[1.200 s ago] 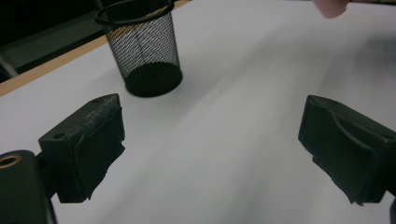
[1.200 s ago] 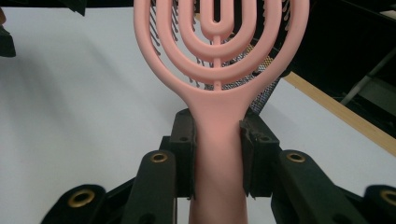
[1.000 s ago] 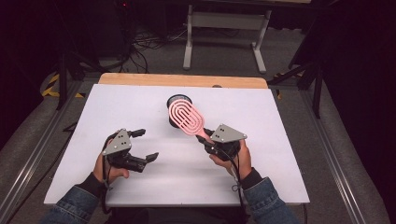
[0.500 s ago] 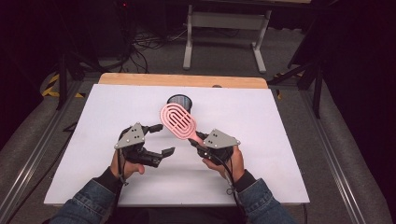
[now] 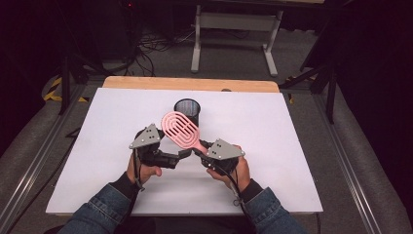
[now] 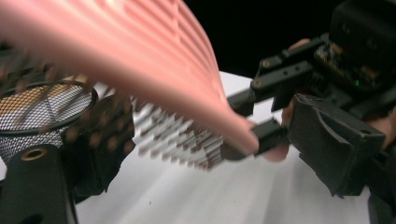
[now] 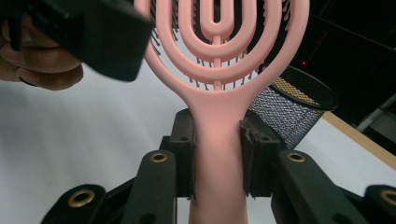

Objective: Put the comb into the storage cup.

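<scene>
A pink hairbrush (image 5: pixel 180 129) with an oval slotted head is held in the air above the white table (image 5: pixel 292 126). My right gripper (image 5: pixel 200 147) is shut on its handle, and in the right gripper view the two jaws clamp the handle (image 7: pixel 217 154) from both sides. My left gripper (image 5: pixel 181 155) is open, its jaws just under and beside the brush head. In the left gripper view the blurred head and bristles (image 6: pixel 154 93) lie between those spread jaws. A black mesh cup (image 5: pixel 187 109) stands upright just behind the brush.
Past the white tabletop runs a wooden strip (image 5: pixel 190 84) along the far edge. Beyond it are a grey floor, cables and a metal stand (image 5: pixel 234 29). Bare white surface lies to the left and right of both hands.
The right gripper carried the brush left and nearer the person. The left gripper moved right and up until its open jaws reached the brush head.
</scene>
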The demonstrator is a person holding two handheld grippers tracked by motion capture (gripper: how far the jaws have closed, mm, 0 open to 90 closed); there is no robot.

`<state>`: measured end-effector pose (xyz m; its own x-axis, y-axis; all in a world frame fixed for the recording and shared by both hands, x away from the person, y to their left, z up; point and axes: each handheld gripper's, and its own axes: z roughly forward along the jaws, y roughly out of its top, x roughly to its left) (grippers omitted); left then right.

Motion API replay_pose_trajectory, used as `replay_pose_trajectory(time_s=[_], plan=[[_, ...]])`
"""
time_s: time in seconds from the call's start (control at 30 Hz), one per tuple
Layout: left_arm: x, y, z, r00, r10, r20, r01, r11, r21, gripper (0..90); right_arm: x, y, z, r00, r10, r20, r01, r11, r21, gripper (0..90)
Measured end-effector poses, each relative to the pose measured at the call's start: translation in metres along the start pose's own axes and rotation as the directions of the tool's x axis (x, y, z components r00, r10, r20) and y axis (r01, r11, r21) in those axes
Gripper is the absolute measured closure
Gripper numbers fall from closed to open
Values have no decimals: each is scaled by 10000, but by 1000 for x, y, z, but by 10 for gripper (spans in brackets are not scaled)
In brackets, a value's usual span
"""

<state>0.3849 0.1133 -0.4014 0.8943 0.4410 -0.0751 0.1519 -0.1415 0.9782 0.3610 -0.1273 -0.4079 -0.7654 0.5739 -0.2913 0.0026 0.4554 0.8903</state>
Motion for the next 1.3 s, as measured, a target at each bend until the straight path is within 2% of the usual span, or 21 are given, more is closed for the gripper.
replay_pose_trajectory(time_s=[0.1,0.2,0.3,0.33,0.4,0.43,0.6,0.63,0.77,0.9,0.93,0.97,1.03,1.17,1.23,1.3], plan=[[-2,1,4,9993,-364,65,366,9984,-434,181,3,-1,3,10000,-70,-60,70,9999,82,702],[-4,3,6,9994,-345,4,344,9973,-655,195,2,-2,2,10000,-67,8,67,10000,43,702],[-4,6,6,9987,-486,-129,472,9950,-882,255,1,-2,2,9999,-68,119,68,10000,-5,702],[-4,7,6,9984,-524,-203,500,9935,-1024,335,2,-1,2,9996,-122,253,123,9999,-44,703],[-3,10,5,9966,-807,-177,774,9869,-1413,440,1,-1,1,9995,-87,304,90,9999,-76,703],[-3,10,5,9966,-807,-177,774,9869,-1413,502,1,-1,1,9995,-87,304,90,9999,-76,703],[-2,14,6,9970,-764,92,768,9819,-1734,577,1,-2,1,9986,-177,507,181,9998,-82,706],[-2,14,5,9966,-781,256,814,9810,-1759,588,1,-2,1,9985,-165,523,171,9998,-101,707],[-2,15,4,9961,-780,423,845,9792,-1844,605,1,-1,1,9985,-161,515,169,9998,-139,708],[-5,18,2,9981,-506,340,560,9820,-1805,622,2,-1,1,9989,-122,452,130,9997,-194,696],[-5,19,-1,9990,-419,126,435,9819,-1845,622,2,-1,0,9991,-81,415,90,9997,-211,668],[-5,19,-1,9990,-419,126,435,9819,-1845,622,1,-1,0,9993,-53,359,62,9997,-244,639],[0,20,-6,9986,-521,89,529,9803,-1903,622,1,-1,0,9996,8,288,-1,9997,-248,643],[2,20,-8,9989,-459,15,454,9819,-1837,623,1,-1,-1,9997,32,235,-25,9996,-287,610],[2,20,-9,9991,-423,-46,408,9828,-1799,623,0,-1,-2,9998,105,160,-99,9992,-376,543],[3,20,-10,9995,-322,-28,312,9834,-1789,623,-1,-1,-4,9998,167,125,-161,9987,-494,524]])
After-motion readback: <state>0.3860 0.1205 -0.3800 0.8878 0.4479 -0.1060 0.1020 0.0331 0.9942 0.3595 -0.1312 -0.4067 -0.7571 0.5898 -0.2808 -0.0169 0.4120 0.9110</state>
